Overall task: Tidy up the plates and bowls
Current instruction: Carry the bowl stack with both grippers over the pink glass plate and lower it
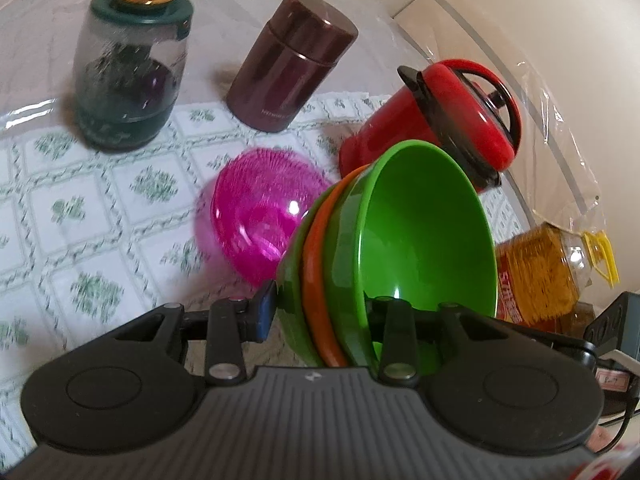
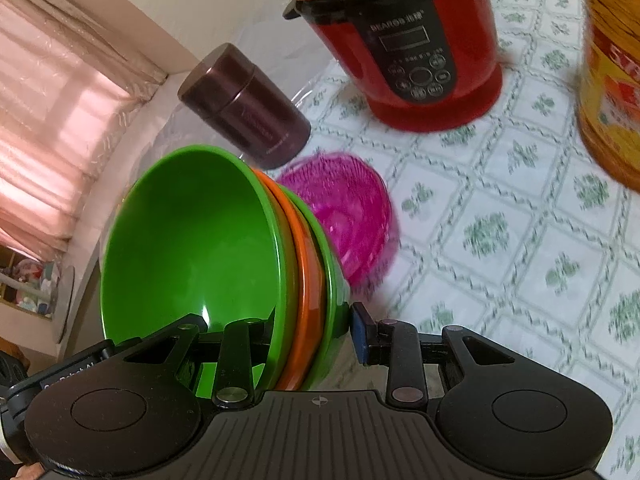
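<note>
A nested stack of bowls, green [image 1: 424, 236], orange [image 1: 316, 280] and green, is held tilted on its side above the table. My left gripper [image 1: 320, 316] is shut on the stack's rim, and my right gripper [image 2: 312, 332] is shut on the rim of the same stack [image 2: 192, 248] from the opposite side. A pink ribbed glass bowl [image 1: 260, 212] sits on the patterned tablecloth just beyond the stack; it also shows in the right wrist view [image 2: 348, 216].
A red rice cooker [image 1: 432, 120] [image 2: 408, 44], a dark brown canister [image 1: 288, 64] [image 2: 244, 104], a clear jar with green lid [image 1: 128, 76] and a yellow oil bottle [image 1: 548, 272] [image 2: 612, 80] stand around the bowls. Wall and table edge lie behind.
</note>
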